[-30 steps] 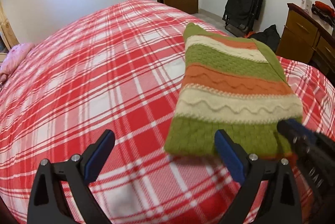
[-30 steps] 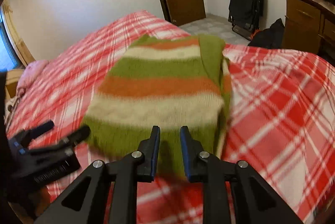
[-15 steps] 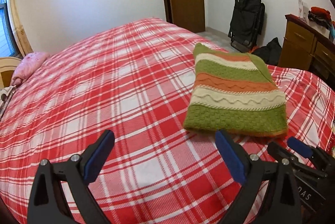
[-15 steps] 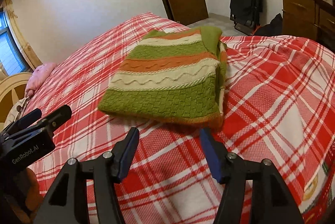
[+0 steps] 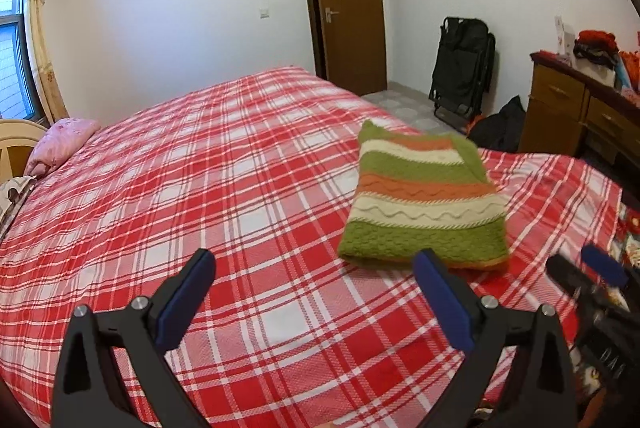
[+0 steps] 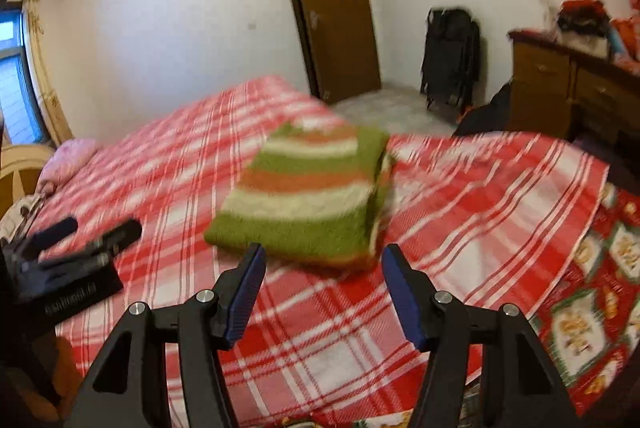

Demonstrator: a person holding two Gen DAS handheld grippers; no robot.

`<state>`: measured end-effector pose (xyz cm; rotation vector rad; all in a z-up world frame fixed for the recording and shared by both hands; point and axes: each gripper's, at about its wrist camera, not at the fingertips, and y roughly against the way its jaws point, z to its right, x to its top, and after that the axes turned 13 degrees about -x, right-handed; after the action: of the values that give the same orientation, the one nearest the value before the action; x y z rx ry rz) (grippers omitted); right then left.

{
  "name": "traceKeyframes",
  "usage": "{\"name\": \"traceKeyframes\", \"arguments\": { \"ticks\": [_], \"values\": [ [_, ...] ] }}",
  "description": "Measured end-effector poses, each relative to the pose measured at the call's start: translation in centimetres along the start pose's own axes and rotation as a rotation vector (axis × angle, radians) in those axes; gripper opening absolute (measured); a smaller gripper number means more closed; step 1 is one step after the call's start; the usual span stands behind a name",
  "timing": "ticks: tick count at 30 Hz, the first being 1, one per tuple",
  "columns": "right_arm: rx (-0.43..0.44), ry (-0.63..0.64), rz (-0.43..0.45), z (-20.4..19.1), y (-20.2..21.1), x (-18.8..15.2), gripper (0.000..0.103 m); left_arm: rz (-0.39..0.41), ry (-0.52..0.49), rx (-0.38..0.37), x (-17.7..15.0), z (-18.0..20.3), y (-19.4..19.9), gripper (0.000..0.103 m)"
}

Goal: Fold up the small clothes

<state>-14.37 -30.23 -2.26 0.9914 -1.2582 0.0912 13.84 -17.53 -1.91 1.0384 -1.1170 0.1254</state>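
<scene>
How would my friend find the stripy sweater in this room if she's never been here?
Look at the big bed with the red and white checked cover. Near its corner closest to the brown dresser lies a folded sweater. It is the only knitted thing there, striped green, cream and orange.

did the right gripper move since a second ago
Yes. The right gripper was shut at the folded sweater's near edge; now it is open and pulled back from it.

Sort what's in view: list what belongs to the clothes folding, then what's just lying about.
Job:
striped sweater, folded on the plaid bedspread
left tool, open
right tool, open

Lying about:
pink pillow
black folded chair
wooden dresser
door
</scene>
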Motion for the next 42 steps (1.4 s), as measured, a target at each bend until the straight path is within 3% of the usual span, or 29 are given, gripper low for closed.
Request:
{"name": "traceKeyframes", "arguments": {
  "ticks": [8, 14, 20, 29, 42],
  "values": [
    [-0.020, 0.016, 0.202, -0.9, 5.2, 2.3, 0.064, 0.066, 0.012, 0.004, 0.6, 0.6, 3.3, 0.103],
    [-0.045, 0.006, 0.280, -0.9, 7.0, 2.6, 0.066, 0.126, -0.011, -0.004, 0.8, 1.4, 5.3, 0.103],
    [-0.044, -0.008, 0.278, -0.8, 7.5, 2.9, 0.066, 0.210, -0.045, 0.024, 1.2, 2.2, 7.6, 0.103],
    [-0.053, -0.014, 0.318, -0.7, 8.5, 3.0, 0.066, 0.267, -0.019, -0.008, 1.8, 1.8, 8.8, 0.103],
    [-0.064, -0.022, 0.302, -0.4, 8.1, 2.9, 0.066, 0.248, -0.044, -0.002, 1.6, 2.6, 8.3, 0.103]
  ]
}}
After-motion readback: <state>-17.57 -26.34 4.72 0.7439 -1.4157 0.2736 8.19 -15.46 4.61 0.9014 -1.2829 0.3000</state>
